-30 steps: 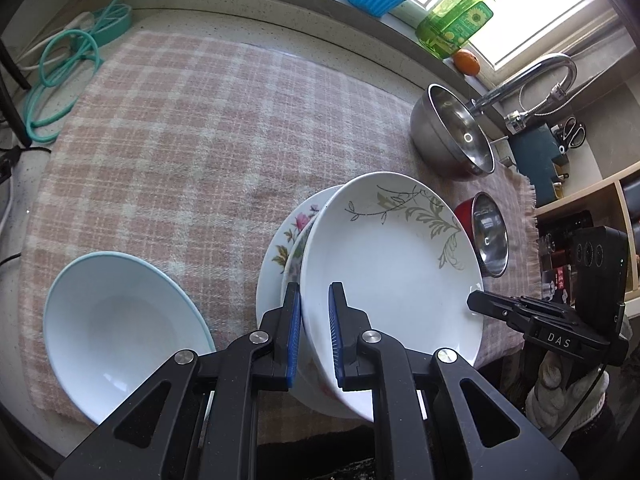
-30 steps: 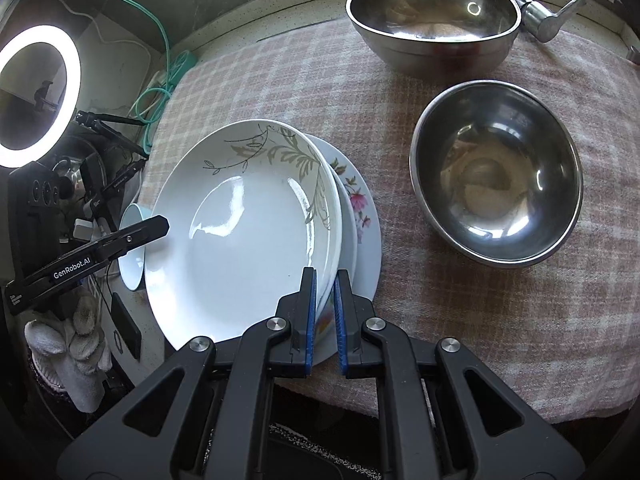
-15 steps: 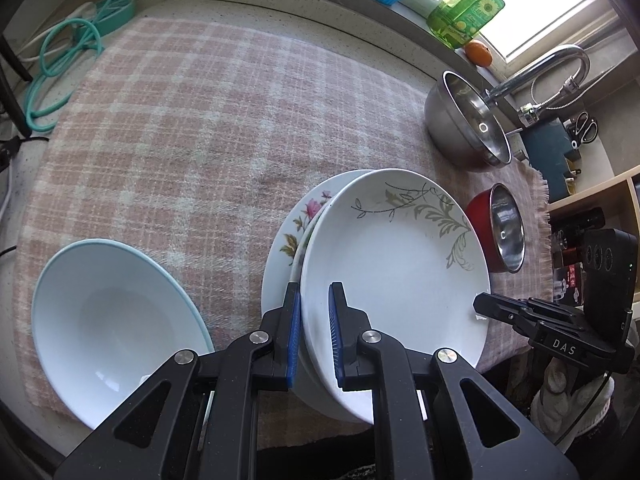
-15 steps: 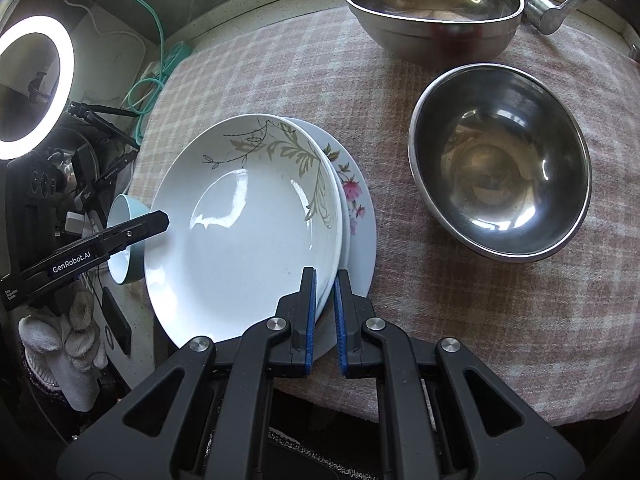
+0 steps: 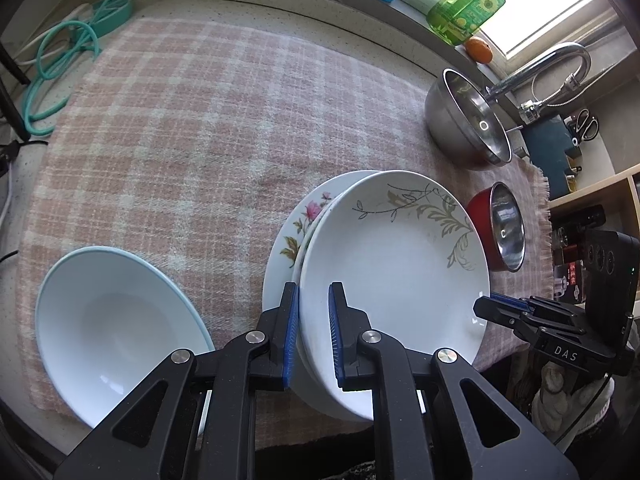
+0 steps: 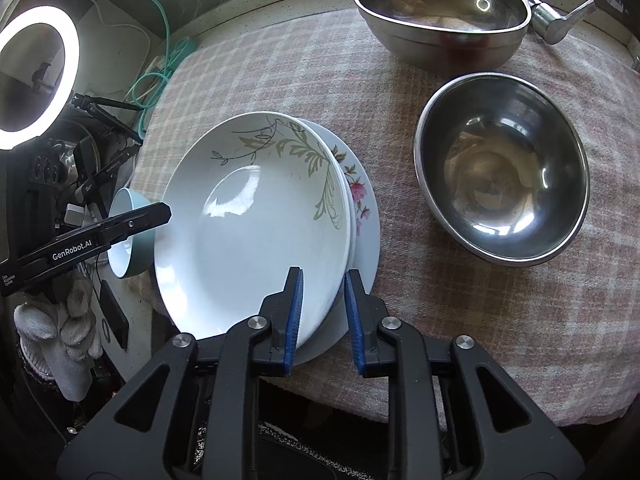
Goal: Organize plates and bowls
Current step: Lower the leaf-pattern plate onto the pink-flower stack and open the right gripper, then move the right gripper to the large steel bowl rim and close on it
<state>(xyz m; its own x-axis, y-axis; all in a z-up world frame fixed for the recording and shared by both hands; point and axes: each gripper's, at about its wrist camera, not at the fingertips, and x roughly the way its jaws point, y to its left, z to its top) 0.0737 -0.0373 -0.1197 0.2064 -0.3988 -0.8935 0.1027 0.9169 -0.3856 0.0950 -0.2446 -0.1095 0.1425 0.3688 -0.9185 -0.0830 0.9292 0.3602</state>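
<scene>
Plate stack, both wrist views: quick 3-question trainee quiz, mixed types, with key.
1. True or false: the leaf-pattern plate lies on top of the pink-flower plate.
2. Which gripper is clamped on the leaf-pattern plate's rim? A) left gripper B) right gripper C) neither
3. Fill in: the smaller steel bowl is ___ on the outside.

Key:
1. True.
2. A. The right gripper's jaws are opening, with the rim between them.
3. Red.
</scene>
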